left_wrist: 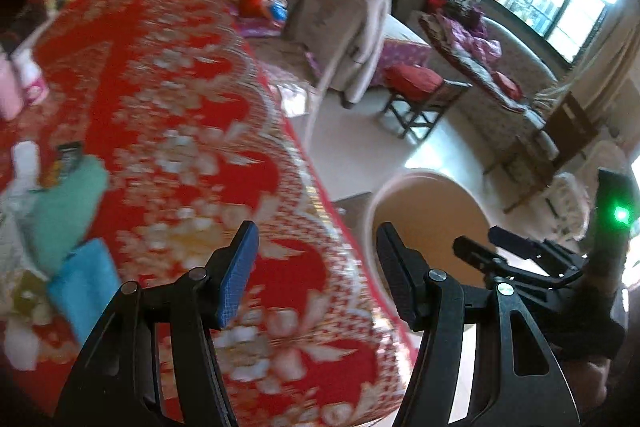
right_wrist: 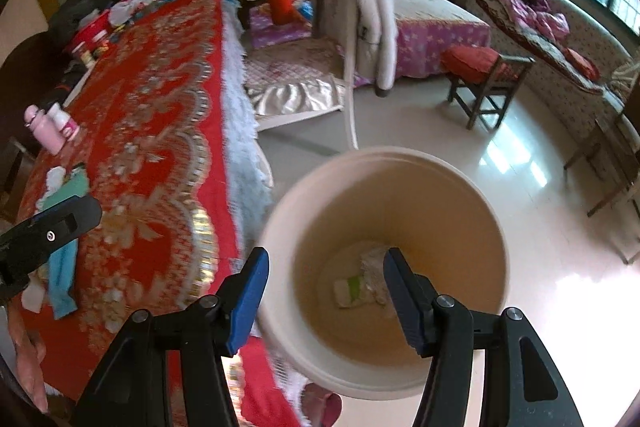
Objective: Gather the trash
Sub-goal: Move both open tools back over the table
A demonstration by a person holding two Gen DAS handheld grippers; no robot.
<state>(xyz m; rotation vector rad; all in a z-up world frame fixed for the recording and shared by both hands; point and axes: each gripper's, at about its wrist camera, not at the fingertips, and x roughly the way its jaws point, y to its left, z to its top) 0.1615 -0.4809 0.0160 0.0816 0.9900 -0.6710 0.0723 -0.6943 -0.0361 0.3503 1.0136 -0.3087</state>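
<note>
A beige bin (right_wrist: 384,267) stands on the floor just beside the red-clothed worktop (right_wrist: 152,155), with crumpled trash (right_wrist: 360,285) lying at its bottom. The right tool (right_wrist: 326,293) hangs over the bin and the left tool (left_wrist: 316,275) over the worktop's edge, both with jaws apart and empty. The drop looks done; next, likely reach for more litter near the towels (left_wrist: 76,227).

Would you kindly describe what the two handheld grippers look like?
Both the left gripper and the right gripper have matte black, cut-out linkage arms with round silver pivot pins and flat fingers faced with textured blue pads. A green light glows on the right unit's body.
</note>
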